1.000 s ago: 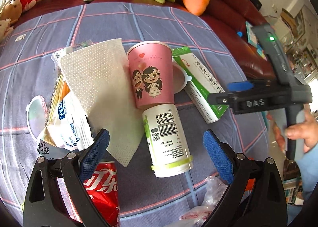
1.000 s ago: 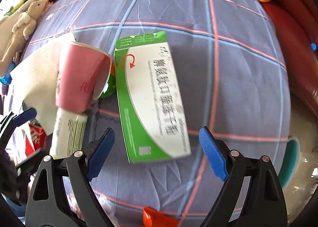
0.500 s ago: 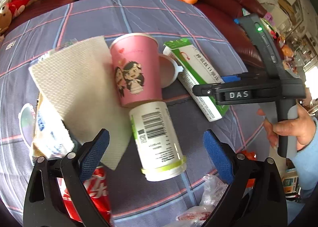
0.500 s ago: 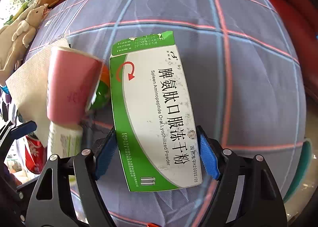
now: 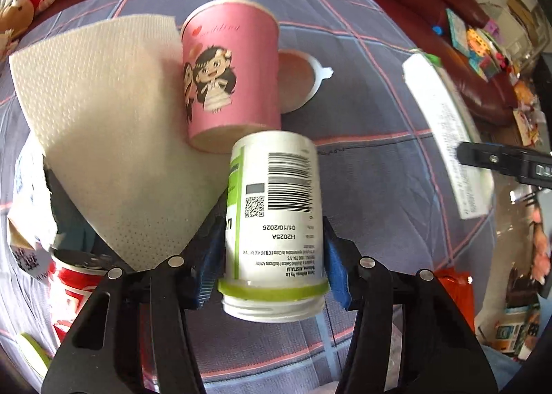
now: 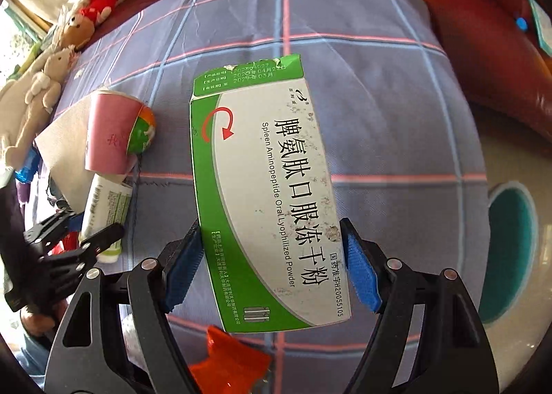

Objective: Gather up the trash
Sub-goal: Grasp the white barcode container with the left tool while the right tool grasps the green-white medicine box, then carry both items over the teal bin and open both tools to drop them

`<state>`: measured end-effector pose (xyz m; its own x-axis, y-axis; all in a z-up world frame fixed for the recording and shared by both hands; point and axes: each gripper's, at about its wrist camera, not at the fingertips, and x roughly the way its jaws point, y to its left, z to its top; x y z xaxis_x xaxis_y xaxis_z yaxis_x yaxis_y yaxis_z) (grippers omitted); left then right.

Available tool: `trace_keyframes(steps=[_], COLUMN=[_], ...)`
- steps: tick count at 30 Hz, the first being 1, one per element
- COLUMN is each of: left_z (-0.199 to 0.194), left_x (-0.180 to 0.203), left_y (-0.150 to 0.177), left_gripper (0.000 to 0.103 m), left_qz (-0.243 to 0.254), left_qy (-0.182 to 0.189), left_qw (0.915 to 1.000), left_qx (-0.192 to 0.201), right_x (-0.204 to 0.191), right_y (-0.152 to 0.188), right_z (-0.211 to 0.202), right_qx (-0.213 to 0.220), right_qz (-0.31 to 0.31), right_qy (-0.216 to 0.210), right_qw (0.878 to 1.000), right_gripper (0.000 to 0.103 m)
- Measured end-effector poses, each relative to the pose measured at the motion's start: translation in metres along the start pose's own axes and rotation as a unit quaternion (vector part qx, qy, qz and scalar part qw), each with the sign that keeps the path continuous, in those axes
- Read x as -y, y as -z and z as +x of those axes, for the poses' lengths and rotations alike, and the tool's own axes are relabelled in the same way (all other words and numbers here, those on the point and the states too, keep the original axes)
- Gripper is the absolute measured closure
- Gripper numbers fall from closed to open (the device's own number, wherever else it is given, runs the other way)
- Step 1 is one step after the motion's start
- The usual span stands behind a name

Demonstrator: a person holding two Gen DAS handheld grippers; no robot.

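Left tool [image 5: 274, 257]: clenched on white bottle [image 5: 274, 218], pads at its neck end.
Right tool [image 6: 272, 264]: clenched on green-and-white box [image 6: 265, 193], above the checked cloth [image 6: 396, 111].
Pink cup [image 5: 231, 73]: lying on paper towel [image 5: 103, 117], touching the bottle.
Red can [image 5: 74, 285]: near edge, under the towel's corner.

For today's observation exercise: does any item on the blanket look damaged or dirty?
Yes. The medicine box held in the right gripper has a torn top edge and dark speckled stains across its white face. The pink paper cup lies tipped over.
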<state>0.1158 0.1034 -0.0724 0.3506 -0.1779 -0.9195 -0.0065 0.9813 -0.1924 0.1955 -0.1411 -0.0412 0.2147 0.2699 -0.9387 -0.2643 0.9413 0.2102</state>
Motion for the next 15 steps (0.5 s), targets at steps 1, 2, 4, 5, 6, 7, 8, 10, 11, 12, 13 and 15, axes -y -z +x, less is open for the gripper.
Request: trace_keyframes(steps=[1,2,4,5,6,7,8,10,11,12,13,15], left_z=[0.0,-0.001,-0.002,-0.003,-0.005,-0.007,-0.01,-0.016,-0.019,-0.022,-0.025,-0.03], left_x=[0.001,0.003,0.007,0.009,0.012,0.016,0.02,0.028,0.033,0.038,0.044,0.058], left_y=[0.001,0.0,-0.002,-0.002,-0.002,-0.001,-0.001,-0.003,-0.003,-0.005,-0.006,-0.007], left_gripper=[0.048,0.048,0.052,0.052,0.052,0.052,0.052,0.052,0.052,0.052,0.052,0.052], left_qz=[-0.002,-0.002,0.001,0.003,0.008,0.013,0.016,0.021,0.025,0.028,0.032,0.041], left_qy=[-0.005,-0.009,-0.009,-0.013,-0.02,-0.025,-0.024,-0.02,-0.019,-0.017,-0.013,-0.001], left_qw=[1.0,0.9999,0.9999,0.9998,0.9997,0.9994,0.9994,0.9992,0.9991,0.9989,0.9988,0.9983], left_qx=[0.007,0.007,0.01,0.011,0.015,0.019,0.021,0.026,0.03,0.032,0.036,0.041], right_x=[0.004,0.005,0.016,0.02,0.022,0.027,0.031,0.038,0.043,0.047,0.054,0.062], right_y=[0.003,0.005,0.011,0.014,0.016,0.02,0.022,0.026,0.028,0.03,0.034,0.037], right_z=[-0.002,-0.002,-0.007,-0.009,-0.011,-0.014,-0.017,-0.023,-0.027,-0.03,-0.035,-0.041], right_qx=[0.001,0.003,0.008,0.01,0.014,0.018,0.022,0.029,0.033,0.036,0.041,0.049], right_qz=[0.005,0.009,0.017,0.021,0.025,0.03,0.034,0.041,0.044,0.048,0.054,0.062], right_qy=[-0.004,-0.006,-0.012,-0.015,-0.018,-0.021,-0.024,-0.028,-0.03,-0.032,-0.035,-0.037], right_qw=[1.0,1.0,1.0,1.0,0.999,0.999,0.999,0.998,0.998,0.998,0.997,0.996], right_gripper=[0.03,0.03,0.03,0.03,0.03,0.03,0.03,0.03,0.03,0.03,0.03,0.03])
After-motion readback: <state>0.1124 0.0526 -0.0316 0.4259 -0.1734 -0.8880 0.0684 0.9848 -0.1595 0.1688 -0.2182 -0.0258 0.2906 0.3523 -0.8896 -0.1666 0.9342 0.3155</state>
